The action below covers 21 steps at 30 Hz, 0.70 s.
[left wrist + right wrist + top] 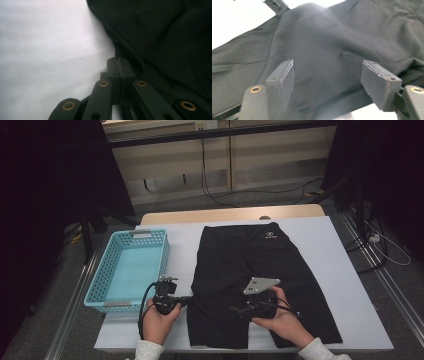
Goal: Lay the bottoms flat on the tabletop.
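Wooden table (pixel 230 214) under white sheet (pixel 340 270); black shorts (pixel 250 265), blue basket (pixel 100 292) on sheet.

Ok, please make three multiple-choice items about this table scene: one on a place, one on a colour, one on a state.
1. Where does the basket stand relative to the black shorts?
A. To their left in the high view
B. To their right in the high view
C. On top of them

2. What colour is the basket?
A. Red
B. Light blue
C. Yellow

3. How do the jaws of the right tool stand?
A. Apart, above the cloth
B. Pressed together with no gap
C. Clamped on the basket rim

Answers:
1. A, since the high view shows the basket at the table's left side, beside the shorts.
2. B, since its perforated walls are light blue.
3. A, since the right gripper view shows both pads wide apart with black cloth lying between them, unpinched.
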Available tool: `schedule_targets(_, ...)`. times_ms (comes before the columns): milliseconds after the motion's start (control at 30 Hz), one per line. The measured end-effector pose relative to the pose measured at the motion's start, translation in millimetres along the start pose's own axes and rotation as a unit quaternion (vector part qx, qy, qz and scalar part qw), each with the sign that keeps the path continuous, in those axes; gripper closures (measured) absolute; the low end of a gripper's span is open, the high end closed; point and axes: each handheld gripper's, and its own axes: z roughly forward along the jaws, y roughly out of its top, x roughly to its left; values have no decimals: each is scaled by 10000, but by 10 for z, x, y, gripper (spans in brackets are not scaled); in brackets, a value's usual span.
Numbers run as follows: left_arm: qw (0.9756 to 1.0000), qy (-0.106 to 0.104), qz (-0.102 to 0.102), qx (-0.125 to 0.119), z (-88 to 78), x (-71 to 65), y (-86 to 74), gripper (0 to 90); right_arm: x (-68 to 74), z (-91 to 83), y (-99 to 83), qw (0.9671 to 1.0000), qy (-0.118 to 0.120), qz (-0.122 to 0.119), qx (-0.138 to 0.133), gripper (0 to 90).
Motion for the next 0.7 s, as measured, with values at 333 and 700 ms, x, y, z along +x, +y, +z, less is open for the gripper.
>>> schedule_targets(333,10000,-27,-20,-87,-116,31,-43,892,-50,-3,-15,9999,-114,48,26,253)
schedule_targets(700,10000,-38,4,-90,-86,2,-48,889,-50,51,-46,9988,-413,-73,245,413)
